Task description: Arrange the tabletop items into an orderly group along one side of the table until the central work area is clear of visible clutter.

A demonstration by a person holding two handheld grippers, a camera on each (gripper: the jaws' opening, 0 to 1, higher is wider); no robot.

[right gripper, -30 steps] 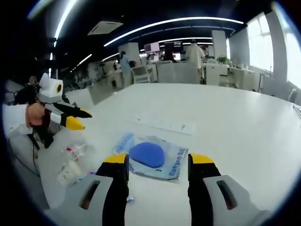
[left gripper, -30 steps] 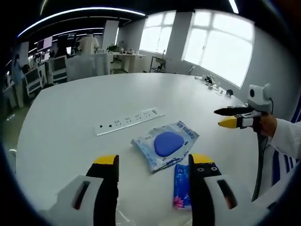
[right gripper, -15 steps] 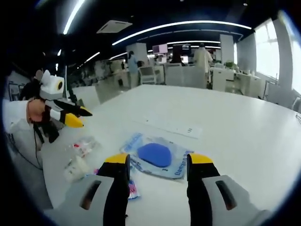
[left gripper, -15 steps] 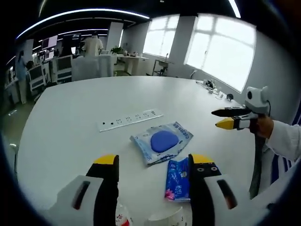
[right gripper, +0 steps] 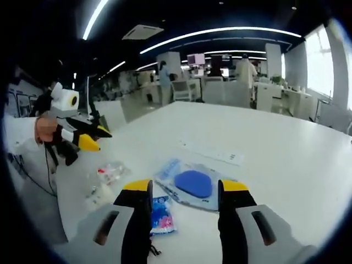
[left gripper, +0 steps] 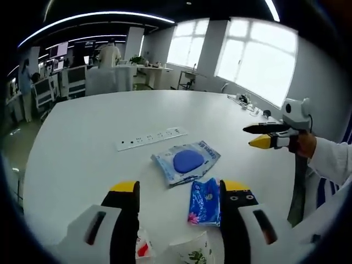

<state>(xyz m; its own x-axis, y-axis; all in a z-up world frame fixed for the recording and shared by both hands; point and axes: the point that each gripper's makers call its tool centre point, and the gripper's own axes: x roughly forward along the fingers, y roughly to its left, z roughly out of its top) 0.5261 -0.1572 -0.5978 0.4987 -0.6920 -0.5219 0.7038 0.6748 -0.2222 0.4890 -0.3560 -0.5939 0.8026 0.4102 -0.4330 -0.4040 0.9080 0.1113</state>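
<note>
Both claws spread, holding nothing: my left claw [left gripper: 179, 190] and right claw [right gripper: 179, 187] hover above the big white round table [left gripper: 82, 137]. Clear pouch with a blue oval pad [left gripper: 185, 162] sits mid-table, near the white power strip [left gripper: 151, 138] beyond it. Small blue floral tissue pack [left gripper: 203, 202] lies near me. I'd pinch the pouch by an edge, slide it beside the tissue pack, low and slow.

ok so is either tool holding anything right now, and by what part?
Nothing held. The left tool and right tool both hover open above the table, with the blue packet and blue-disc pouch lying untouched.
</note>
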